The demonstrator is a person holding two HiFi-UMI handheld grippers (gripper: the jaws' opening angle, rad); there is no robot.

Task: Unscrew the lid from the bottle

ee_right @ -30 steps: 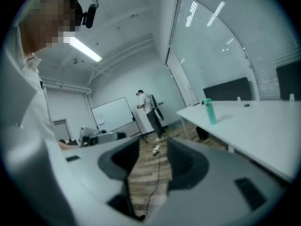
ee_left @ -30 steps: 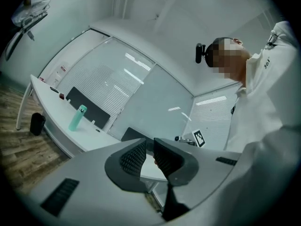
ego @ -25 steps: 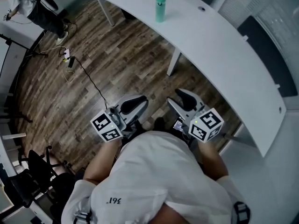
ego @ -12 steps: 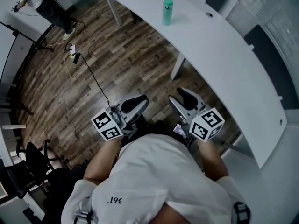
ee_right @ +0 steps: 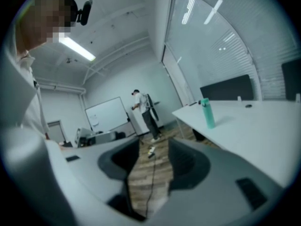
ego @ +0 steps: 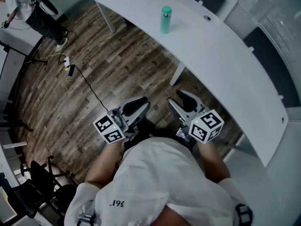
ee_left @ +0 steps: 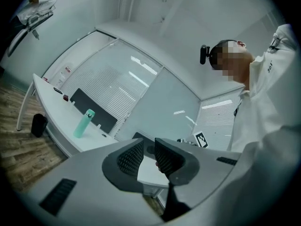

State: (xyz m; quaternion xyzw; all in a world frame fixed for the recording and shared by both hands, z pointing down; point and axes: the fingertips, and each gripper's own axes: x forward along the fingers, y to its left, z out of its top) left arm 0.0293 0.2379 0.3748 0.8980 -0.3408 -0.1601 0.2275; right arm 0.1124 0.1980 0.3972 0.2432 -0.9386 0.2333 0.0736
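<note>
While far from the bottle (ego: 165,19), holding both tongs low & close to the belly, over the wood floor (ego: 94,41), prob. because nothing to grab yet. Bottle spot: upright on the white desk (ego: 225,55), near its far end, lid (ego: 166,8) on top & looking screwed on. Well apart from both tongs. Left tongs (ego: 139,105): open only a crack, just been opening a bit, nothing btw the pads. Right tongs (ego: 184,99): spread wide, also empty, only floor & a cable (ee_right: 151,173) seen through the gap. Both pointing roughly twd the desk, side by side, prob. so as to share the work later: one to hold the body tight, the other to twist the top. Must get much closer first, then open the left wider to fit round the bottle. Task not begun, by the look of it. Another person (ego: 28,4) far off at the back, not in the way.
</note>
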